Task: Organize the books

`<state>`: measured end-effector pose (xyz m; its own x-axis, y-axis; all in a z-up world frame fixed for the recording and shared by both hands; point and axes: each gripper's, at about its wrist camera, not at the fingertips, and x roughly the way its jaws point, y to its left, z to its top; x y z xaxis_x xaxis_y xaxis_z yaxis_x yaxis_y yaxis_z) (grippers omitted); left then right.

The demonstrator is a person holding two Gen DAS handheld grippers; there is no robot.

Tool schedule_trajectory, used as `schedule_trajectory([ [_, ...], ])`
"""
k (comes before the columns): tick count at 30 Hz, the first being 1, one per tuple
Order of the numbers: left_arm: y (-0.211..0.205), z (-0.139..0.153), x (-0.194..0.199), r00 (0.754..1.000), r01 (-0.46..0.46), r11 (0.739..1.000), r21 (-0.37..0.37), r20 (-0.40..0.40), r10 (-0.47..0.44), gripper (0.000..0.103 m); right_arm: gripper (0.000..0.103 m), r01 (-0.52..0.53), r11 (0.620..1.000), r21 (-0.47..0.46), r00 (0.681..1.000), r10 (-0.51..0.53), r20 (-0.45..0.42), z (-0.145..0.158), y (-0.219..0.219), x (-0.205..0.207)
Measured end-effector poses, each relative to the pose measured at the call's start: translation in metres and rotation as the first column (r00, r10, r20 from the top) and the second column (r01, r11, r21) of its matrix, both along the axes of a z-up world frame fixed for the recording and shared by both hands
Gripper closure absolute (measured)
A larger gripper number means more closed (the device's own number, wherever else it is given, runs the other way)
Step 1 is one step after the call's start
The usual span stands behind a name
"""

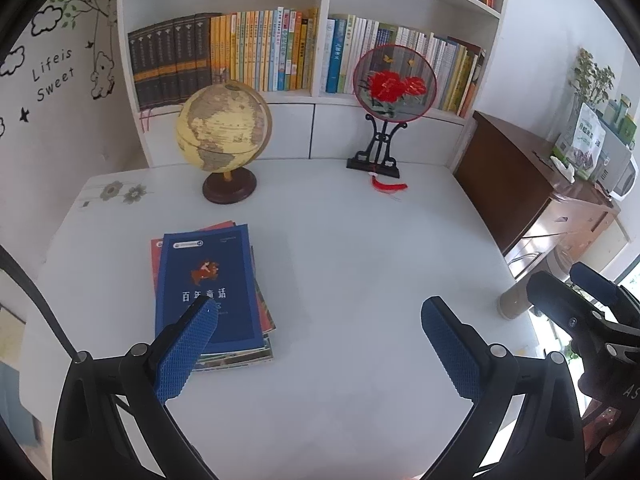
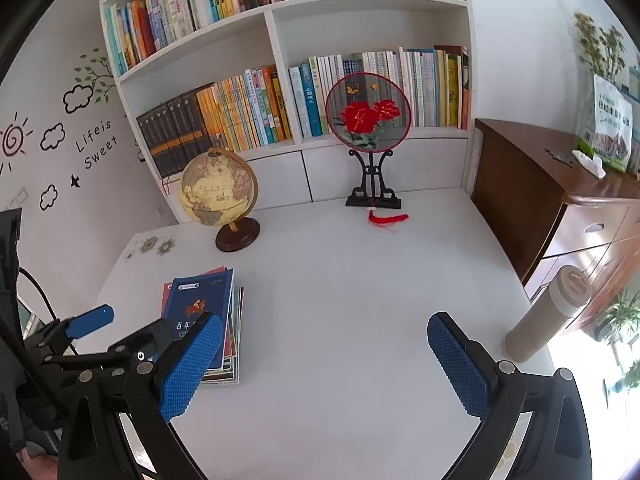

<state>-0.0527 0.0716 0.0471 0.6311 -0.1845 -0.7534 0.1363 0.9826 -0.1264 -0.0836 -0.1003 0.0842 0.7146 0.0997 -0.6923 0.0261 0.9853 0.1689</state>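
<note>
Book stack, blue cover on top, lies flat near the tabletop left edge. Left claw and right claw both spread wide, holding nothing. Globe and fan stand along the back edge.

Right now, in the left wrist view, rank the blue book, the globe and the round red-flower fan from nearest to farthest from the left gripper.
1. Blue book: atop the stack, partly overlapped in the view by one of the left gripper's fingers.
2. Globe: behind the stack, toward the shelf.
3. Fan: back right, at the bookcase's foot; only slightly beyond the globe.
</note>
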Motion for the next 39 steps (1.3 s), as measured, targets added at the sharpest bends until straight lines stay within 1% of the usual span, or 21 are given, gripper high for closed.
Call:
schedule_trajectory([
  [3, 0.002, 0.000, 0.001, 1.000, -0.007, 1.000, 0.010, 0.002, 0.007, 0.001, 0.000, 0.002, 1.000, -0.001, 1.000, -0.002, -0.003, -0.001, 0.000, 0.001],
  [7, 0.005, 0.000, 0.004, 1.000, -0.015, 1.000, 0.005, 0.002, 0.015, 0.001, 0.000, 0.001, 1.000, 0.011, 1.000, -0.001, -0.012, -0.003, 0.000, 0.004],
  [17, 0.007, -0.003, 0.011, 0.999, -0.038, 0.999, 0.004, 0.004, 0.038, 0.001, 0.000, -0.019, 1.000, 0.001, 1.000, 0.019, -0.023, -0.004, 0.005, 0.009],
  [21, 0.009, -0.005, 0.015, 0.999, -0.039, 0.999, -0.009, 0.009, 0.040, 0.001, 0.000, -0.023, 1.000, 0.021, 0.999, 0.024, -0.039, -0.008, 0.005, 0.013],
  [31, 0.013, -0.016, 0.033, 0.998, -0.055, 0.998, -0.006, -0.028, 0.054, 0.001, 0.000, -0.028, 0.999, 0.036, 0.997, 0.030, -0.065, -0.015, 0.009, 0.026],
  [36, 0.021, -0.025, 0.048, 0.996, -0.075, 0.997, 0.005, -0.053, 0.075, 0.001, 0.000, -0.006, 0.999, 0.052, 0.995, 0.011, -0.096, -0.024, 0.008, 0.038],
  [39, 0.027, -0.031, 0.058, 0.996, -0.067, 0.998, -0.005, -0.056, 0.067, 0.001, 0.000, 0.008, 0.998, 0.061, 0.993, -0.001, -0.118, -0.030, 0.010, 0.047],
])
